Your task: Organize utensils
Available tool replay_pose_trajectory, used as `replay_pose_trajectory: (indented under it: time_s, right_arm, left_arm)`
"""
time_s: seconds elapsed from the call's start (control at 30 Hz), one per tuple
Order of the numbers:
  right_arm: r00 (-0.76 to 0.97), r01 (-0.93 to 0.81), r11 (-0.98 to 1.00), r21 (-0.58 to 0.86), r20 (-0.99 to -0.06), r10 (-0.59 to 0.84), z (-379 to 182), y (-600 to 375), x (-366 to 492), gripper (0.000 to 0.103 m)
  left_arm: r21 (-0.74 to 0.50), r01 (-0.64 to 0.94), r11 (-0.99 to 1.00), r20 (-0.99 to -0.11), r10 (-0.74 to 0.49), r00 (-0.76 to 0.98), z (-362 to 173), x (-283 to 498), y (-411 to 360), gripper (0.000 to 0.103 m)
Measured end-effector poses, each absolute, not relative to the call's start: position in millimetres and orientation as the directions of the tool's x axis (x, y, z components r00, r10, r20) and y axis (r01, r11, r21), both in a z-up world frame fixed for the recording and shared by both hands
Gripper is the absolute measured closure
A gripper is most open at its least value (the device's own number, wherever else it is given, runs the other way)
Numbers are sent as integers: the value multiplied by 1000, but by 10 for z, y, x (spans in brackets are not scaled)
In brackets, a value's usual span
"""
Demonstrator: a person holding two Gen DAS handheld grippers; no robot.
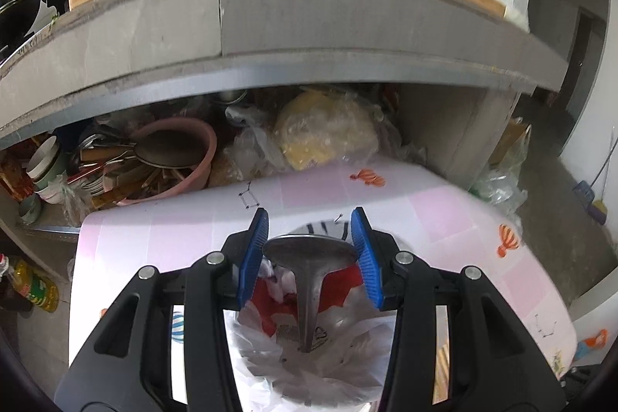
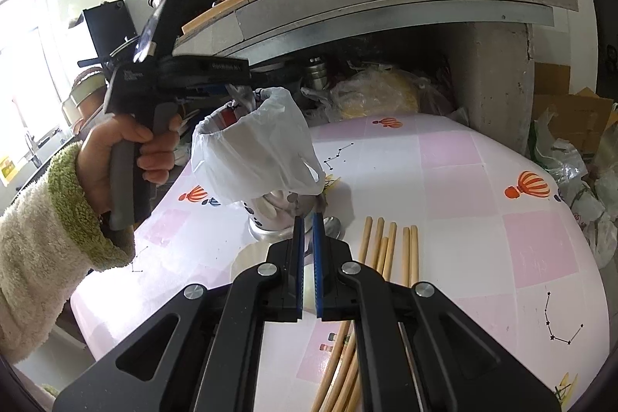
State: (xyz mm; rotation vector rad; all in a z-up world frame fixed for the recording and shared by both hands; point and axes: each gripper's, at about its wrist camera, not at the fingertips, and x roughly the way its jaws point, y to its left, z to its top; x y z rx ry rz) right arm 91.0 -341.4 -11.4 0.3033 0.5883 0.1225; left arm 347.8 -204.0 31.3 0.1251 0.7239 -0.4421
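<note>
left hand-held gripper (image 1: 309,242) pinches a metal spoon (image 1: 309,253); right hand-held gripper (image 2: 308,219) pressed together, chopsticks (image 2: 390,250) at three o'clock.

Left wrist cam sits right behind its blue fingers (image 1: 257,253), angled down and close over the bag-lined holder (image 1: 309,365), with the cluttered shelf (image 1: 174,157) just beyond the tips. Right wrist cam looks down along its own fingers (image 2: 298,257) from a bit further back. Both share the pink counter (image 2: 463,180), that holder and the shelf.
</note>
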Motion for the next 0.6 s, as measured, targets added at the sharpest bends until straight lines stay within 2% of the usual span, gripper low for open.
replay_pose_trajectory:
  time_s: [0.17, 0.6]
  right_arm:
    - [826, -28, 946, 322, -525, 203, -119, -3449, 908, 99]
    - [833, -25, 939, 342, -512, 208, -84, -3477, 846, 97]
  left_arm:
    - [-22, 420, 907, -673, -325, 665, 282, 3463, -2042, 60]
    - [-52, 370, 927, -609, -323, 724, 645, 3263, -1712, 35]
